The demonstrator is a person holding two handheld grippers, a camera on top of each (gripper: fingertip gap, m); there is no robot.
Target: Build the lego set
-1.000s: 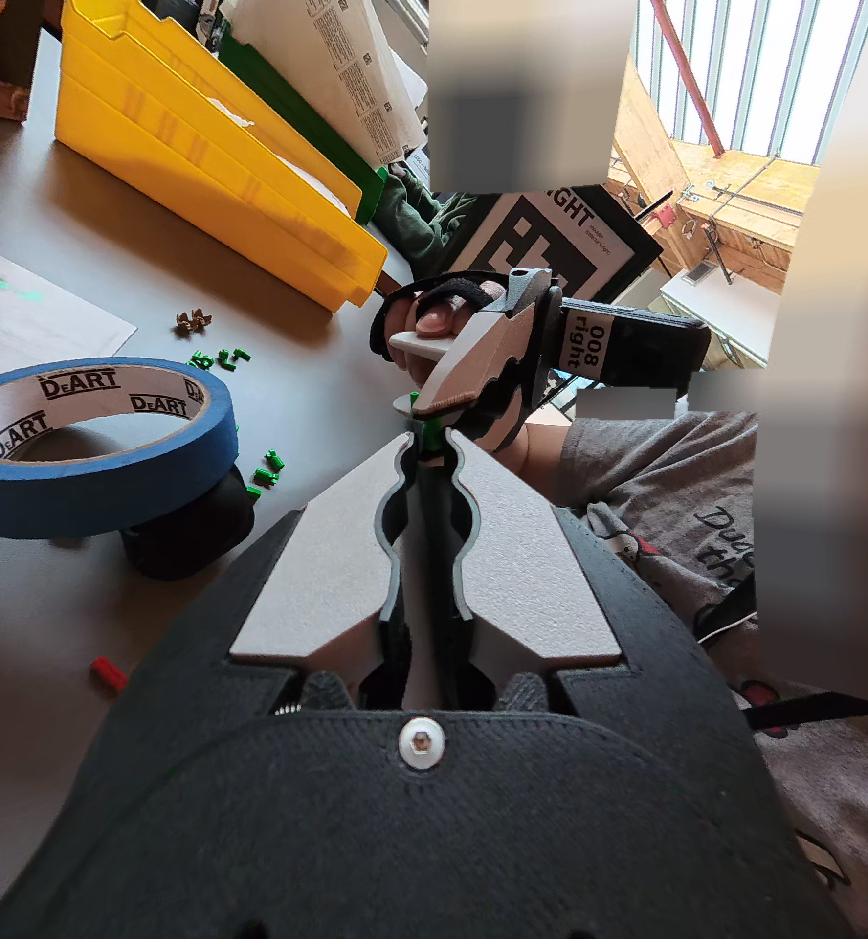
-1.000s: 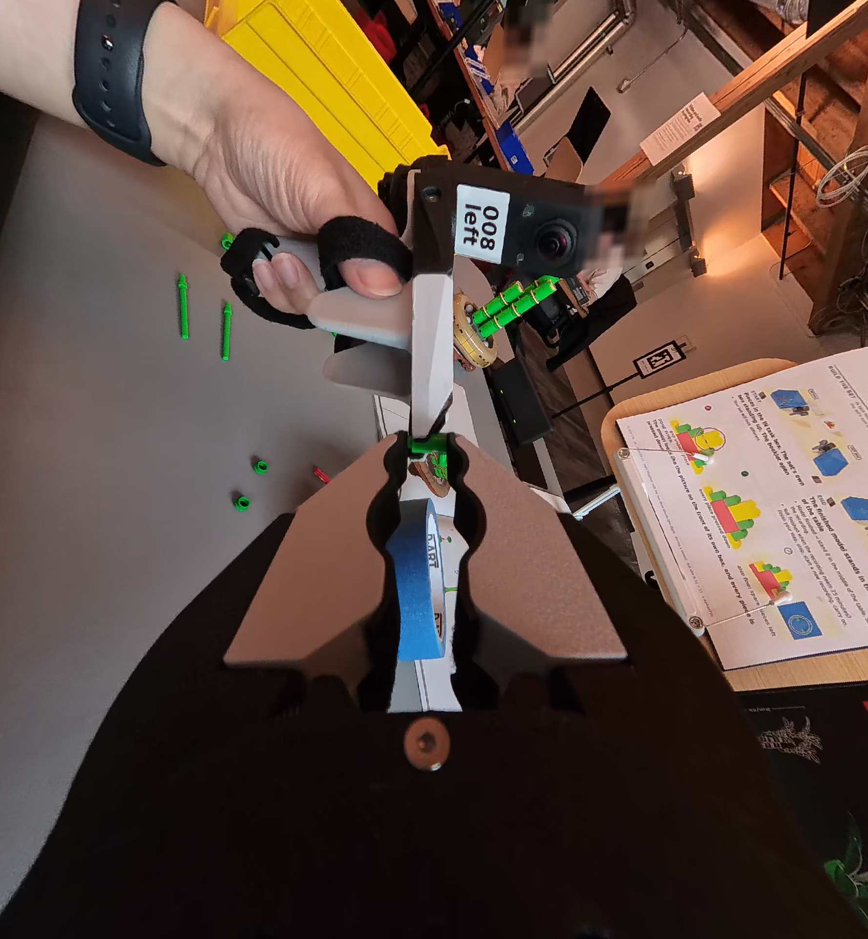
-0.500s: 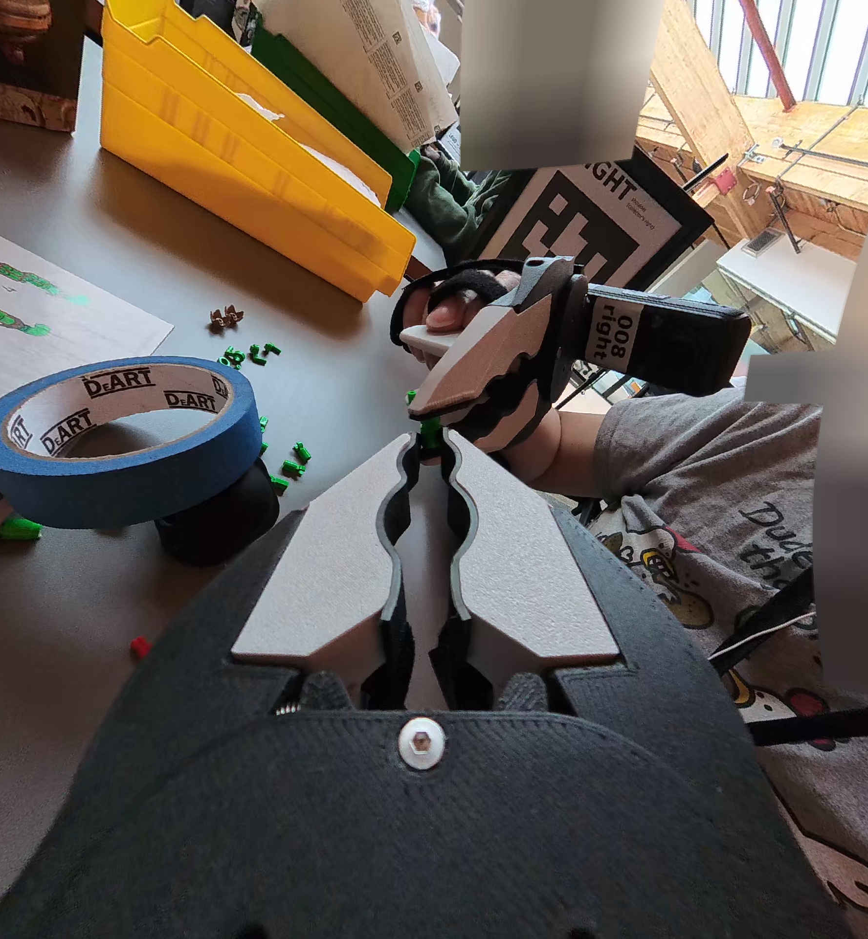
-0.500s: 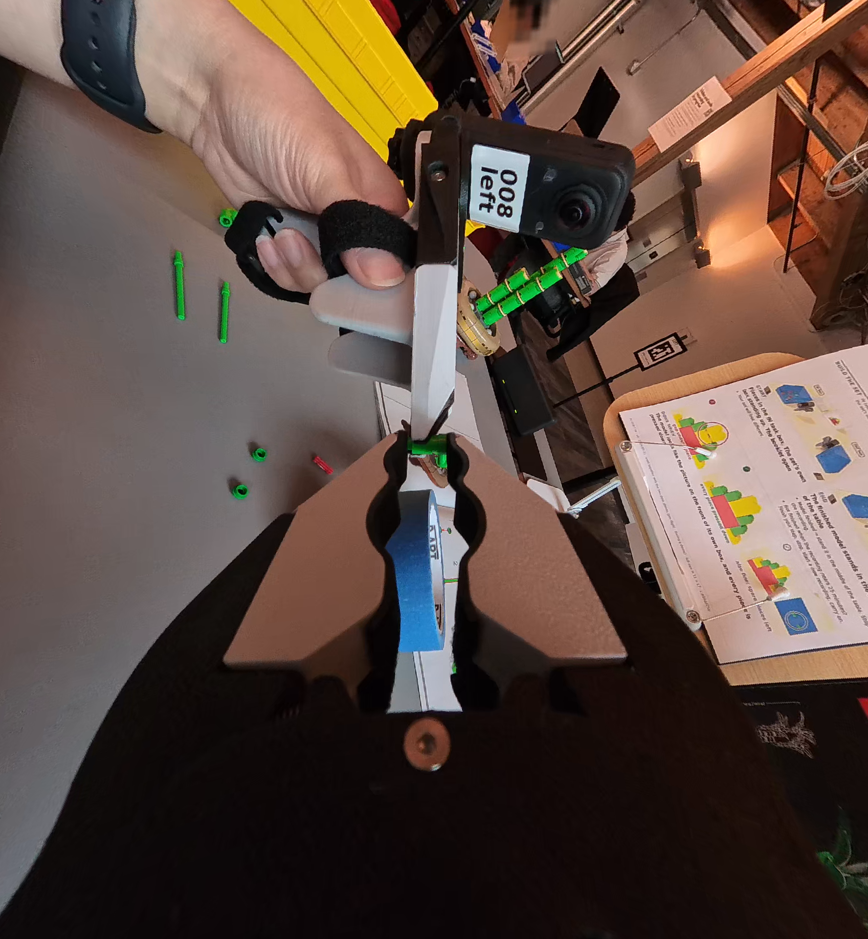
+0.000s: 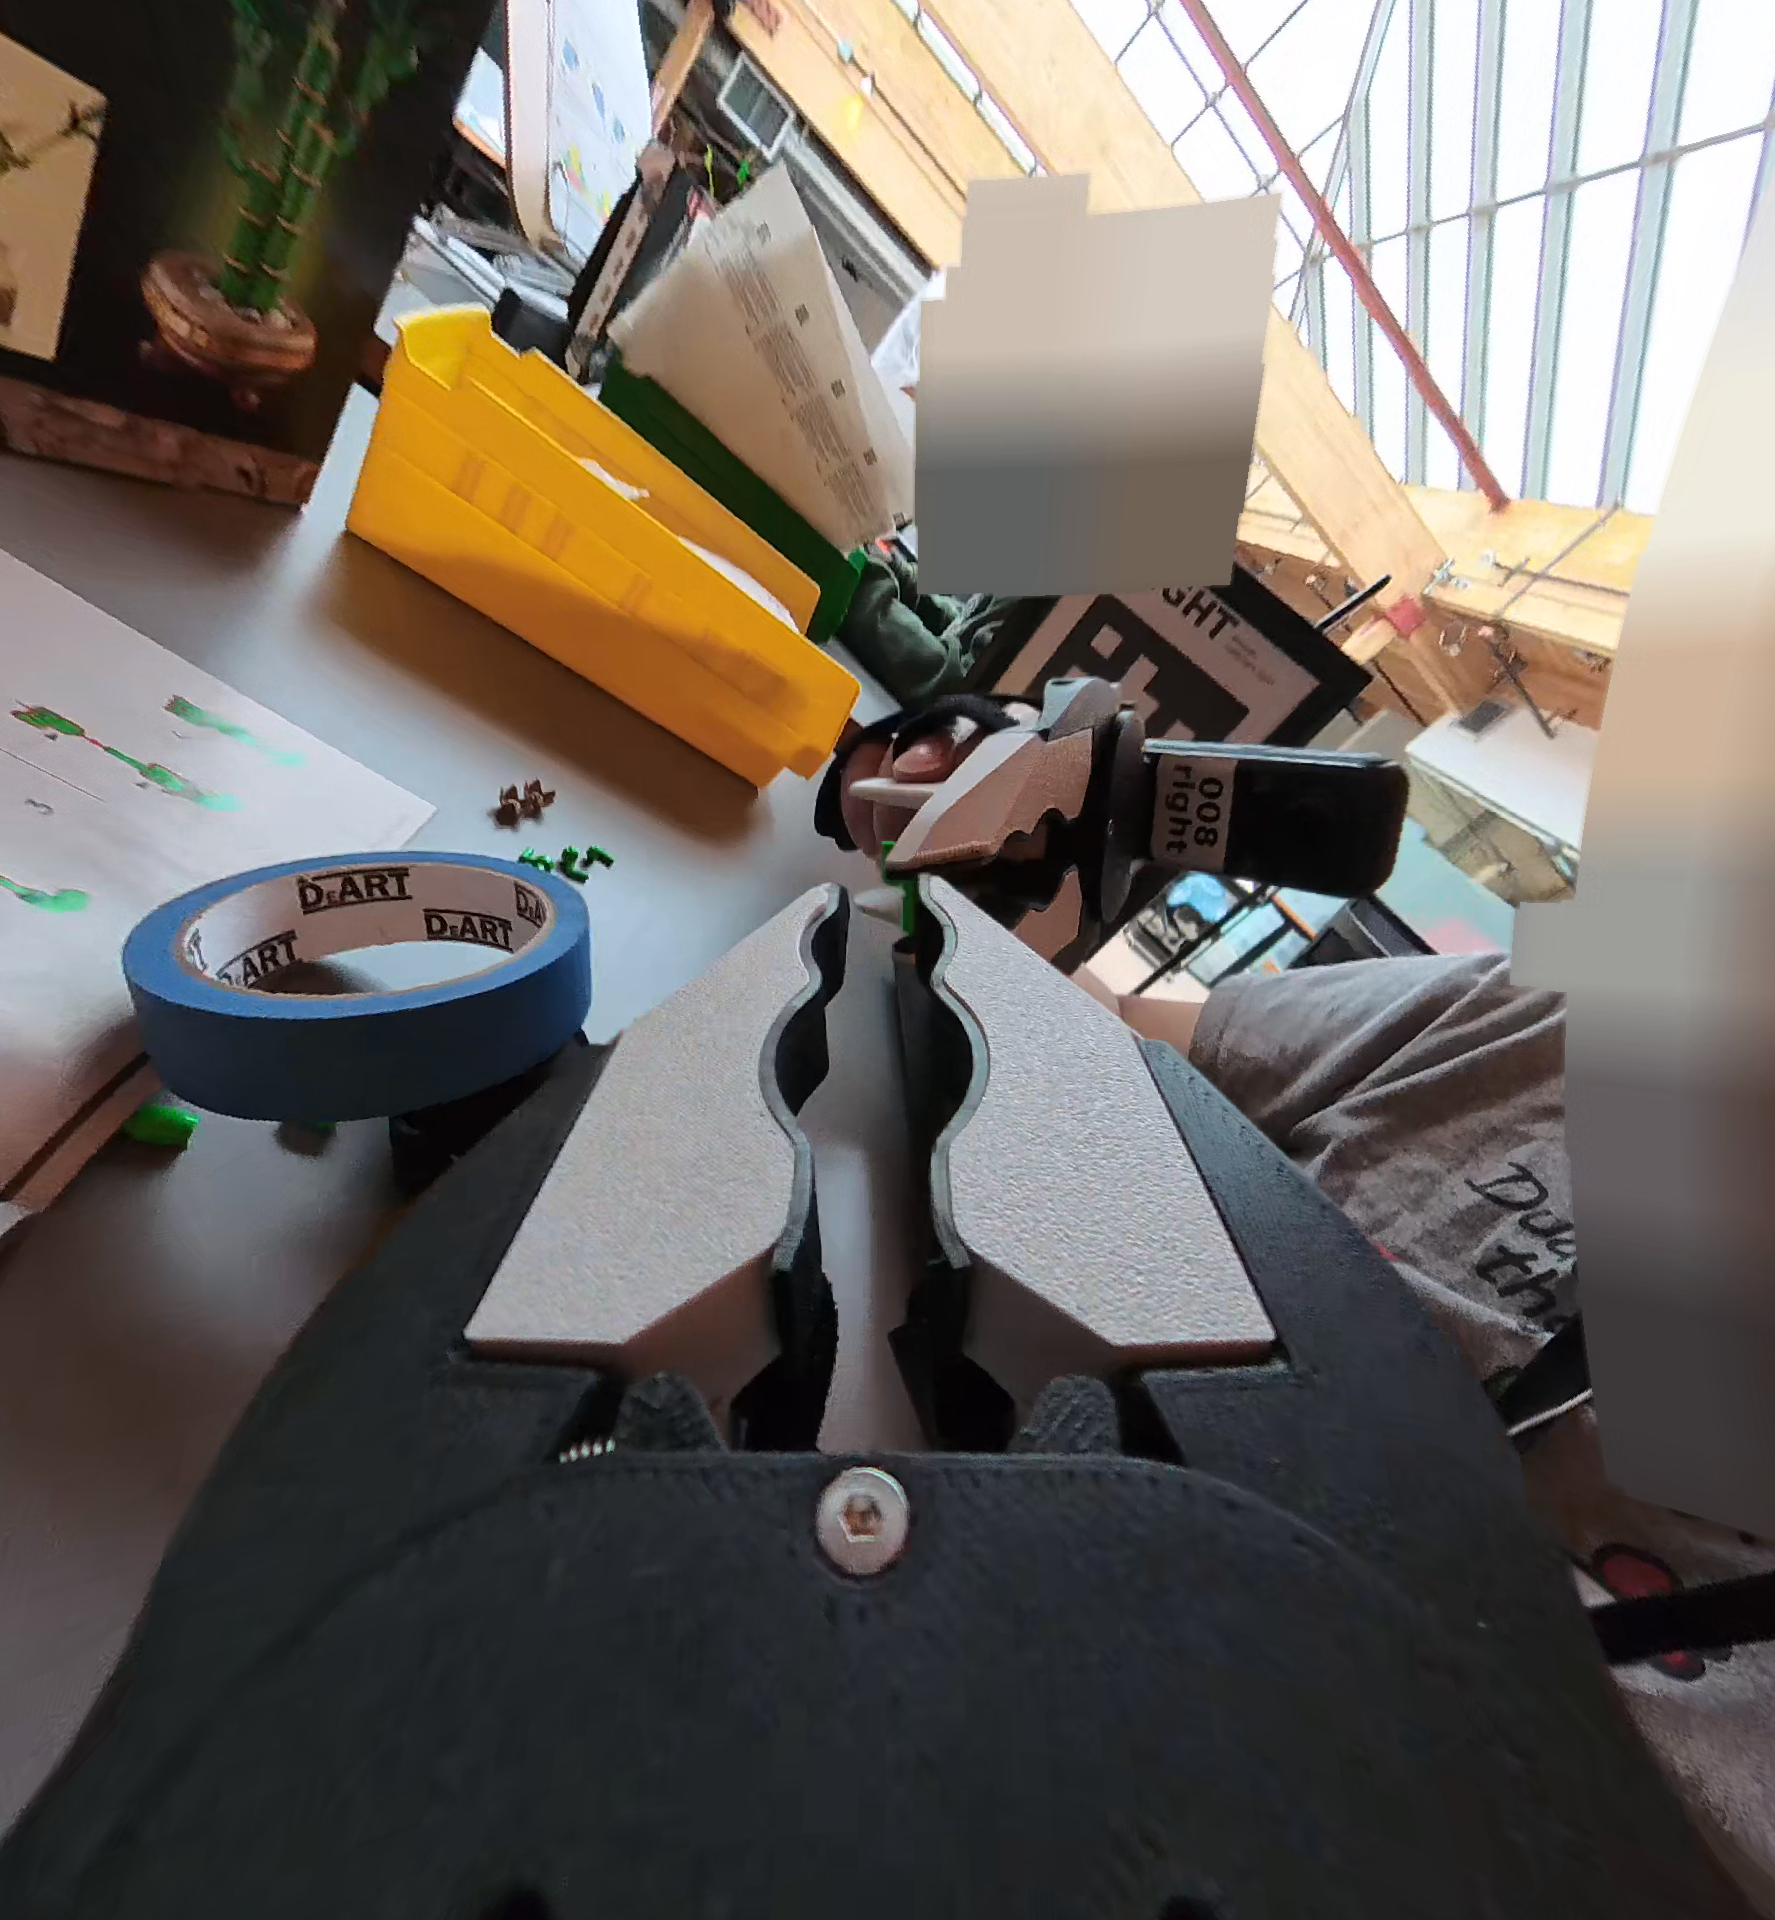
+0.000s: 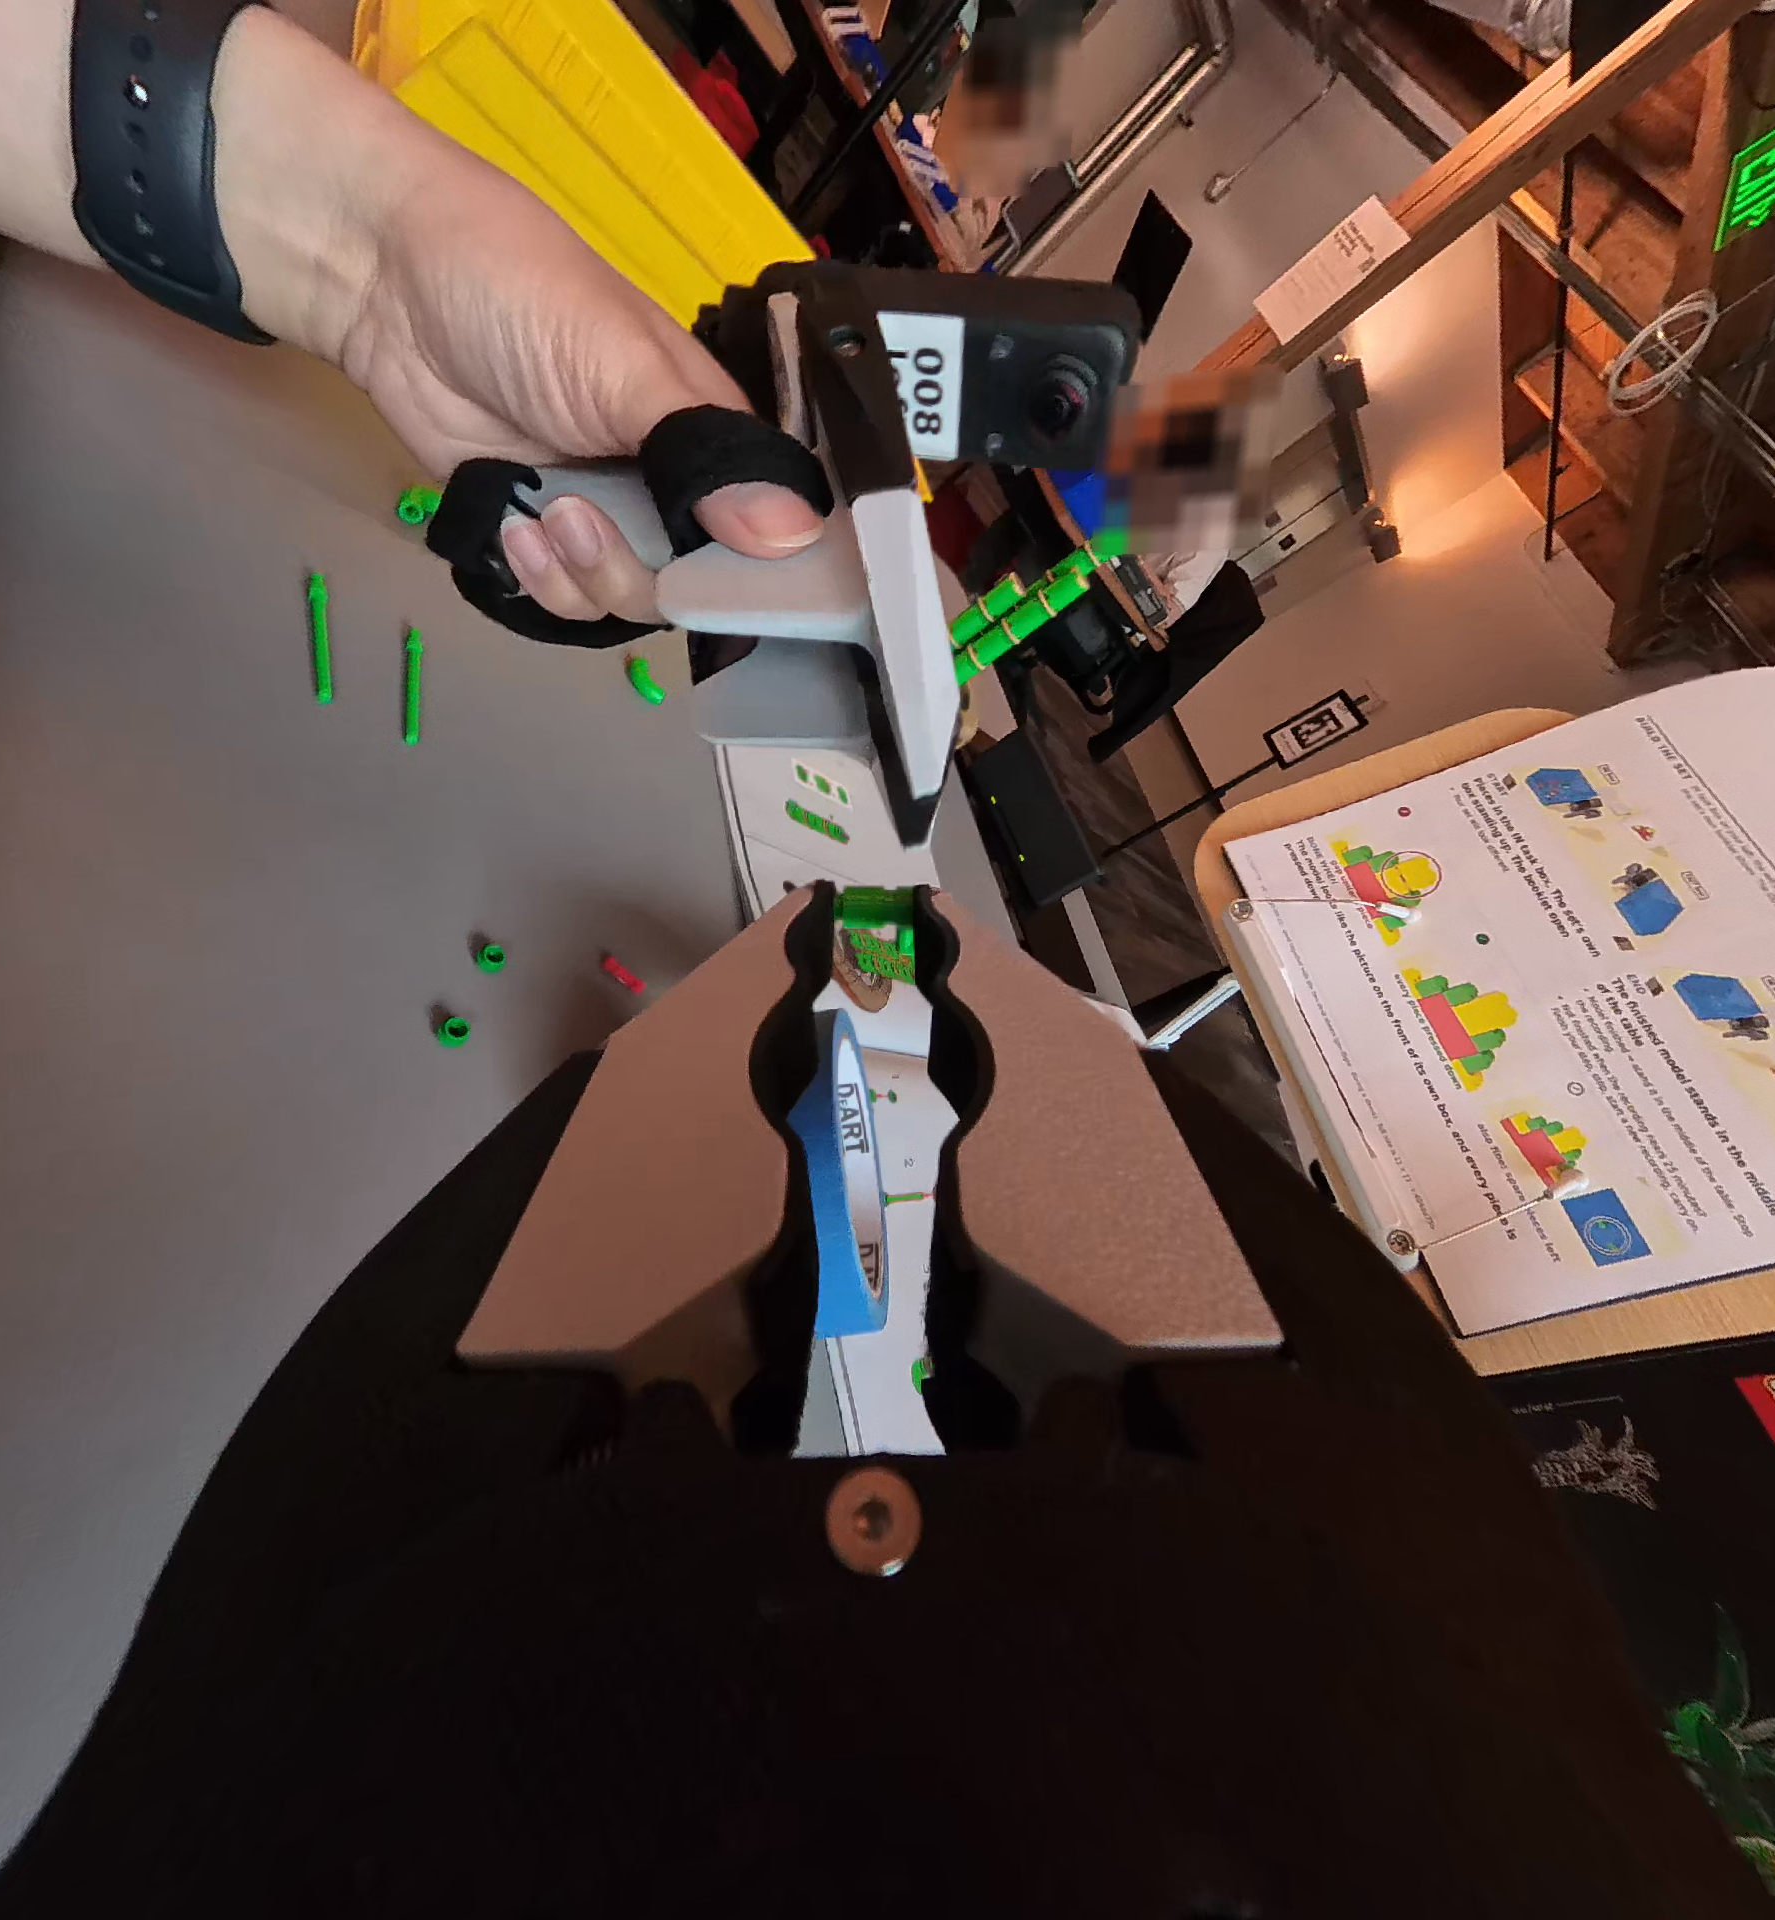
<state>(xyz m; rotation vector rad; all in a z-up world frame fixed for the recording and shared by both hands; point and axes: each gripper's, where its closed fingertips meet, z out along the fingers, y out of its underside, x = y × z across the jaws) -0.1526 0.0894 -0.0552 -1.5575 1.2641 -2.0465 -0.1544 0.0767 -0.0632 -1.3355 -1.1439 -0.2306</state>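
Note:
My right gripper (image 6: pixel 872 902) is shut on a small green lego piece (image 6: pixel 870 906) held crosswise at its fingertips. In the left wrist view the right gripper (image 5: pixel 898 857) sits just past my left fingertips with the green piece (image 5: pixel 901 894) hanging from it. My left gripper (image 5: pixel 878 891) has a narrow gap between its jaws and holds nothing. In the right wrist view the left gripper (image 6: pixel 914 821) is seen edge-on, a short way beyond the piece and not touching it. A green bamboo stalk model (image 6: pixel 1018 613) stands behind it.
A blue tape roll (image 5: pixel 358 977) lies on the instruction sheet (image 5: pixel 83 810). A yellow bin (image 5: pixel 592 603) stands at the back. Loose green rods (image 6: pixel 320 639), green rings (image 6: pixel 489 954) and a red pin (image 6: pixel 621 974) are scattered on the table. An instruction board (image 6: pixel 1537 987) and a lego box (image 6: pixel 1693 1507) are at the right. Less than 4 cm separates the two grippers' tips. Left tips and right tips are each some 15 cm from the blue tape roll (image 5: pixel 358 977).
My left gripper, which met the green piece at the right fingertips, has drawn back from it. The piece stays in the right gripper. The left view has tilted upward.

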